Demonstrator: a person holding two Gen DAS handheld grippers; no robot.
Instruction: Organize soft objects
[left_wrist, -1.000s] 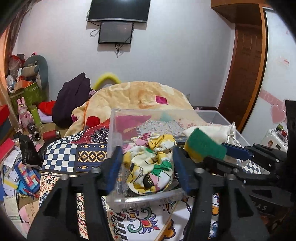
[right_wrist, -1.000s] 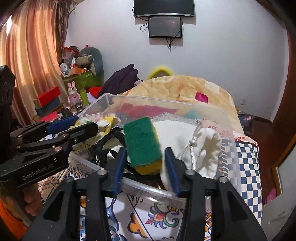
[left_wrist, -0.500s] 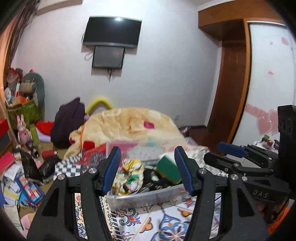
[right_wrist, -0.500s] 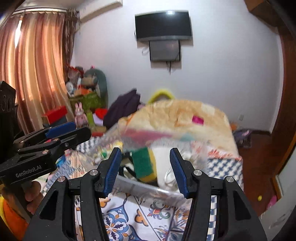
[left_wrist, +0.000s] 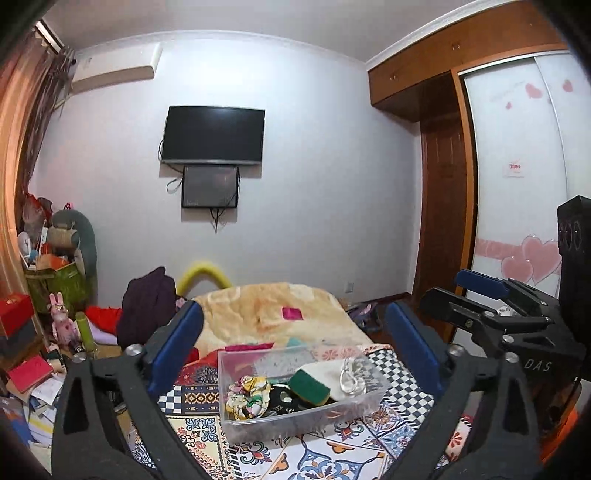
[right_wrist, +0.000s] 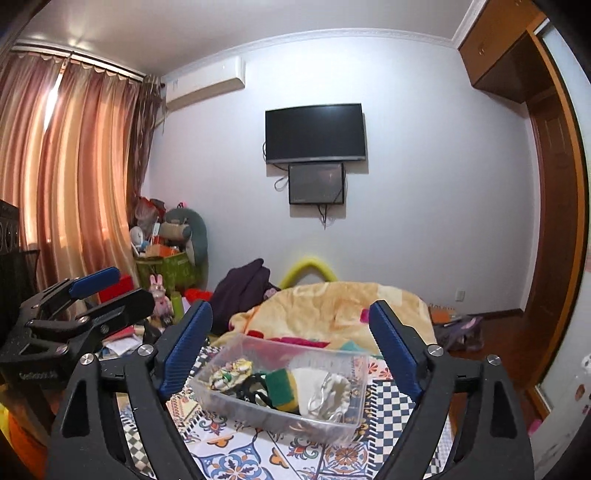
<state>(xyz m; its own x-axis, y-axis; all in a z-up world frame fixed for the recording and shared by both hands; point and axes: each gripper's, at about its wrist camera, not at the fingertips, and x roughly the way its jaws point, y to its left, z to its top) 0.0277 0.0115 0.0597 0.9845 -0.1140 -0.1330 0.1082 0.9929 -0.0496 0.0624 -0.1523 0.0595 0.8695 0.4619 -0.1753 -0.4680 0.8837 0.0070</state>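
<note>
A clear plastic bin (left_wrist: 295, 419) (right_wrist: 258, 413) stands on the patterned bed cover. In it lie a flowery scrunchie (left_wrist: 246, 397) (right_wrist: 229, 372), a black soft item (left_wrist: 282, 398), a green and yellow sponge (left_wrist: 309, 384) (right_wrist: 280, 384) and a white drawstring pouch (left_wrist: 341, 373) (right_wrist: 325, 393). My left gripper (left_wrist: 293, 328) is open and empty, held back from and above the bin. My right gripper (right_wrist: 290, 325) is open and empty too, beside it to the right.
A yellow blanket (left_wrist: 266, 310) is heaped at the far end of the bed. Dark clothes (left_wrist: 147, 306) lie left of it. Toys, boxes and papers (left_wrist: 33, 354) crowd the left floor. A wardrobe (left_wrist: 517, 184) stands at the right.
Both grippers have pulled back and up from the bin and opened wider. The right gripper has let go of the sponge, which now lies in the bin.
</note>
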